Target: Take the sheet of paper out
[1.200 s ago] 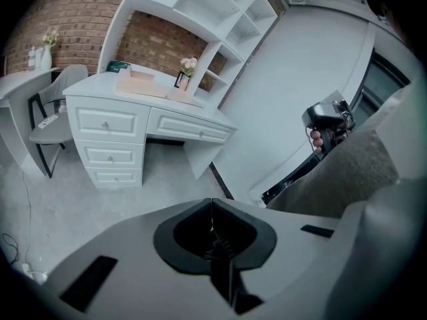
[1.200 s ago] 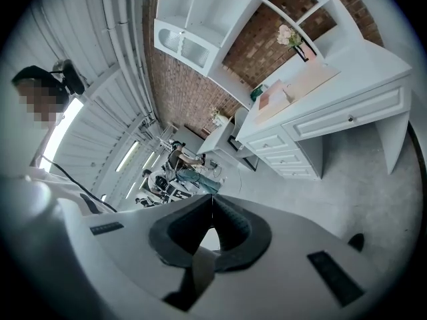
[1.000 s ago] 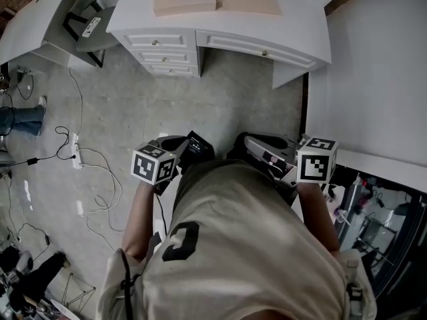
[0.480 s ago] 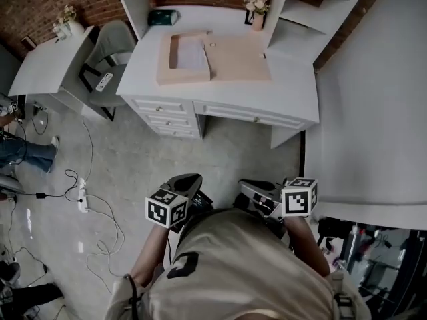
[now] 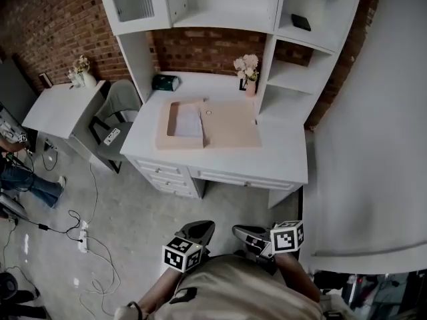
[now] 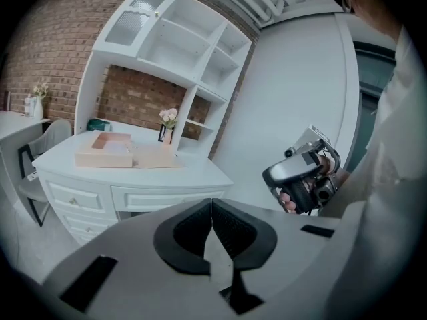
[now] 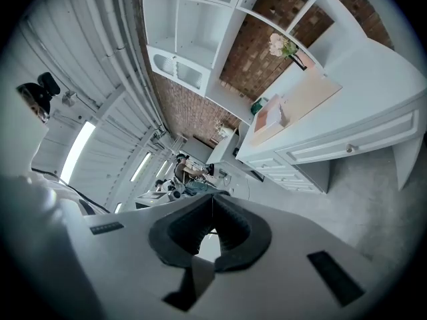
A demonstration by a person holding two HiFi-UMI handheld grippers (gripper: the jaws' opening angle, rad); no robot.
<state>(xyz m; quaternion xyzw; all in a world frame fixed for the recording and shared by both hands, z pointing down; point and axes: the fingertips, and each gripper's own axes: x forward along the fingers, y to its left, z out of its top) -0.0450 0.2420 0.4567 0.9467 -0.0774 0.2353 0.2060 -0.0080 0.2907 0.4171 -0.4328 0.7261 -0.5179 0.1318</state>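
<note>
A white counter [image 5: 280, 162] with drawers stands against a brick wall [image 5: 60, 25], with white open shelves [image 5: 220, 5] rising above it. On the counter sit a vase of flowers [image 5: 248, 69] and a small teal box [image 5: 165, 82]. A grey chair [image 5: 120, 105] and a second white table [image 5: 63, 109] stand to its left, and cables [image 5: 87, 239] trail over the grey floor. A second ago the head view showed mostly floor, with only the counter's front edge at the top. Now the whole counter, shelves and wall are in sight, and both claws sit lower in the picture. The left claw [image 6: 211, 209] and the right claw [image 7: 212, 209] are each closed tight on nothing. The sheet of paper [image 5: 189, 122] lies flat and white in the recessed left half of a flat tan box [image 5: 230, 125] opened out on the counter, well apart from both claws.
</note>
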